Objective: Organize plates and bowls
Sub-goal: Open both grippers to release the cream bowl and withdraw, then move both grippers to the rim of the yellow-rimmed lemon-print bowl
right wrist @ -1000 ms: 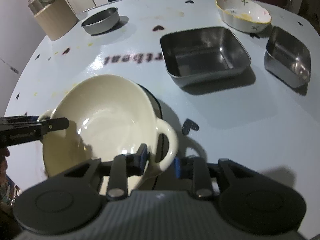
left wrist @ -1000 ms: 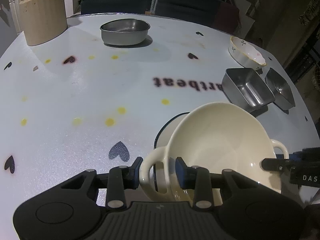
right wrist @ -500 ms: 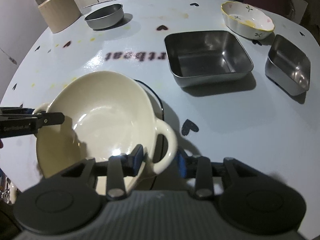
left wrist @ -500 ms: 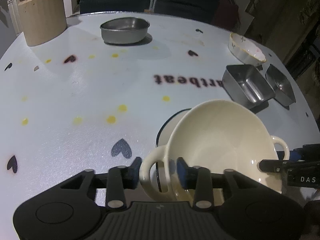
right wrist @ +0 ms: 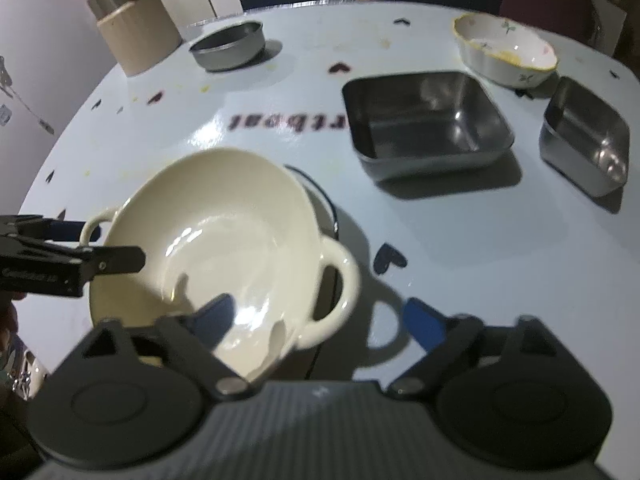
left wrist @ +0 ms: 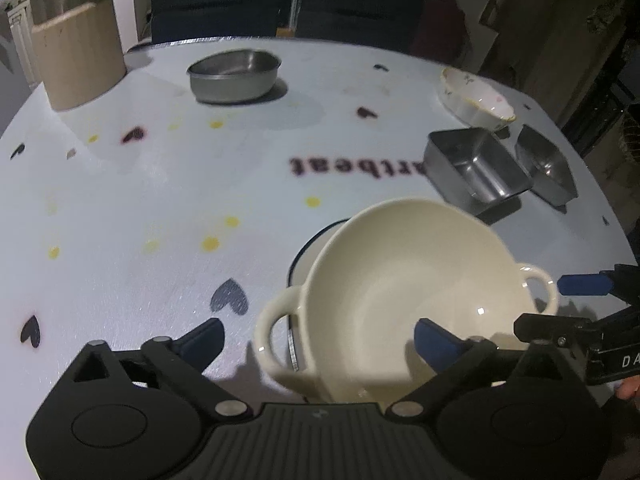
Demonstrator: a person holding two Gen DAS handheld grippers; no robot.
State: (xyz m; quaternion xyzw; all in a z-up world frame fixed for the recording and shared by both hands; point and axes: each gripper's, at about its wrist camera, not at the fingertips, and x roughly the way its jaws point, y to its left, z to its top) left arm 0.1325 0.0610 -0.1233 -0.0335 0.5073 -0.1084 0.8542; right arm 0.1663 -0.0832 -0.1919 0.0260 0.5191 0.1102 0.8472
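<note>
Left wrist: we just opened both grippers [left wrist: 318, 340] [right wrist: 318, 322] wide off the cream bowl [left wrist: 404, 292], its 2 handles free between our fingers; retreat next.

Glossy ceramic bowl [left wrist: 404, 280], brushed-metal trays [right wrist: 428, 124]

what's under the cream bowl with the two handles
A plate with a dark rim peeks out from beneath the cream bowl. Only that edge shows; the bowl covers the rest, so its middle cannot be seen.

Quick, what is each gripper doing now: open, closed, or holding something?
Left gripper: open, jaws just opened; the cream bowl handle sits between them, not pressed.
Right gripper: open, jaws just opened, around the bowl's other handle, not gripping.
</note>
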